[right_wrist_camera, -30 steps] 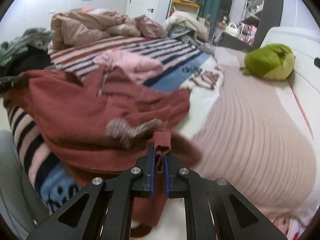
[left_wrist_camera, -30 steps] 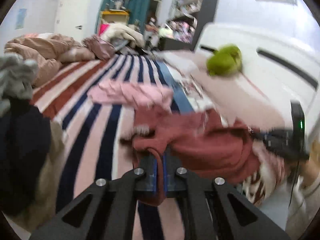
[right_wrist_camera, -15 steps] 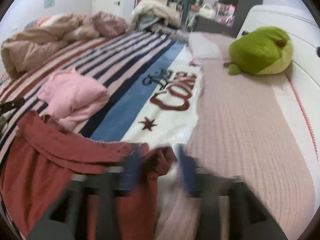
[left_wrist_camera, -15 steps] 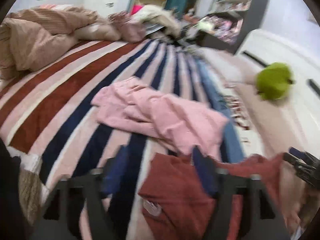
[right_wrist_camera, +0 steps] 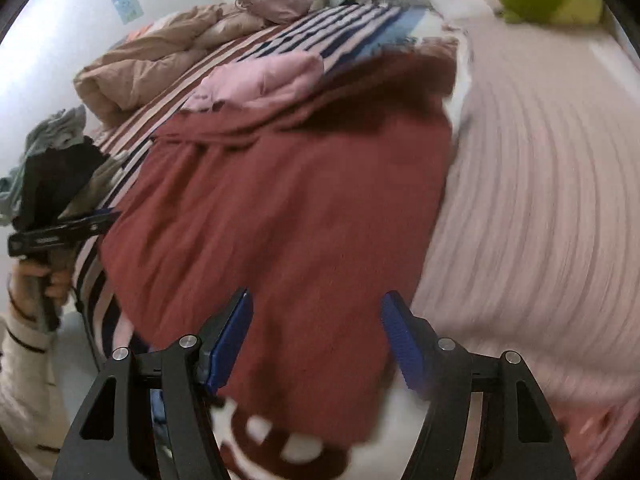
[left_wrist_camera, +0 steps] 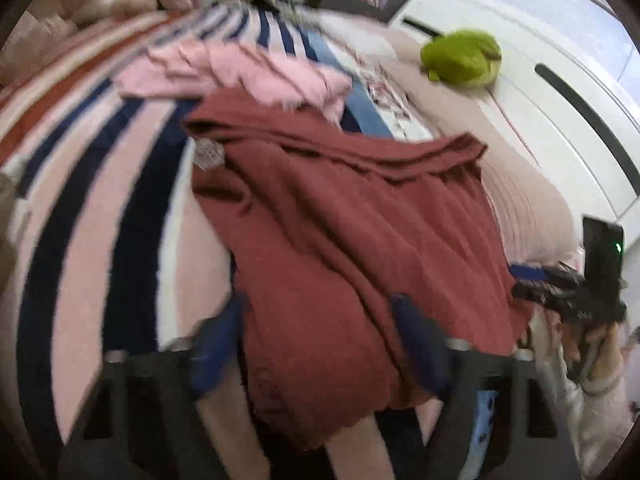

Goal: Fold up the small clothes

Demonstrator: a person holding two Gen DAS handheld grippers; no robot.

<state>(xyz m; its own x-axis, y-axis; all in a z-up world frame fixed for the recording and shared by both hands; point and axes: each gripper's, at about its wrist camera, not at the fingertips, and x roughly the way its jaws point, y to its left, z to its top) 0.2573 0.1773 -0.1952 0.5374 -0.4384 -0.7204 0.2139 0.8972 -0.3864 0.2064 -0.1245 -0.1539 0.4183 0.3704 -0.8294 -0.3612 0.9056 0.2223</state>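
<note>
A dark red garment lies spread over the striped bed, its near hem toward me. My left gripper hangs low over that hem. Its blue pads stand apart and are closing, with red cloth between them but not pinched. The right wrist view shows the same red garment under my right gripper, which is open with its pads wide over the cloth. A hand holds the left gripper at the far left there. The right gripper shows at the right edge of the left wrist view.
A crumpled pink garment lies just beyond the red one. A green plush toy sits by the white headboard. A tan duvet is bunched at the far side. A dark clothes pile sits at the left, a pink ribbed cover at the right.
Both grippers let go of the red garment's edge and opened. The garment dropped from a lifted bunch to lying spread on the bed. Both grippers sank toward its near hem.
</note>
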